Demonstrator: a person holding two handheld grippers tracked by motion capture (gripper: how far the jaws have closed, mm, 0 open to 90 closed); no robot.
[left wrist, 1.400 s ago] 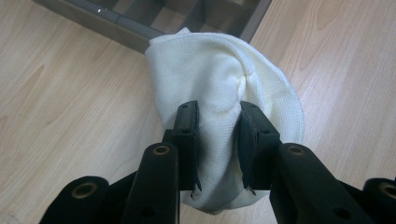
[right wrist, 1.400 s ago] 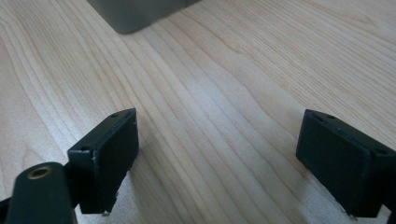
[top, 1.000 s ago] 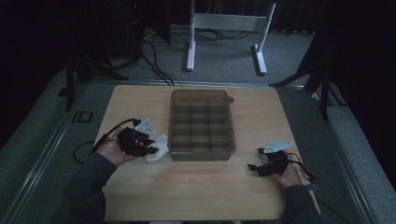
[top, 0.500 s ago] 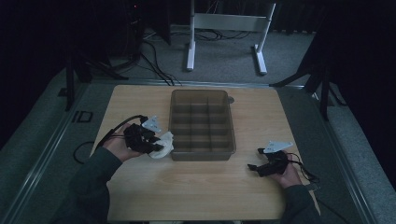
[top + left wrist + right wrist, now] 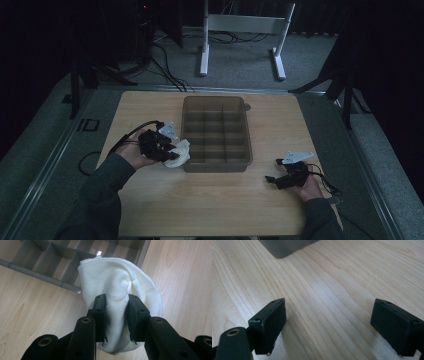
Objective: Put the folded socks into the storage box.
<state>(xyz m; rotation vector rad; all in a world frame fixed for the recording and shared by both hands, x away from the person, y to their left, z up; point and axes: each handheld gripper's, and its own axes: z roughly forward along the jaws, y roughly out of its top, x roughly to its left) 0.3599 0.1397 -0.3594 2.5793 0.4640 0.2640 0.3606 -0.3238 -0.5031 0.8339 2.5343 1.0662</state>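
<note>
Pale wood-grain table [image 5: 210, 200] carried a grey compartment tray [image 5: 216, 165] at its centre; grey carpet, black cables and a white frame stand [image 5: 240, 25] lay beyond in a dark room. Left gripper [image 5: 116, 307] pinched a white rolled cloth [image 5: 117, 280], which was held at the tray's near-left corner, just beside its wall. Right gripper [image 5: 328, 325] rested low over bare tabletop, its jaws spread wide with nothing between them, well apart from the tray.
</note>
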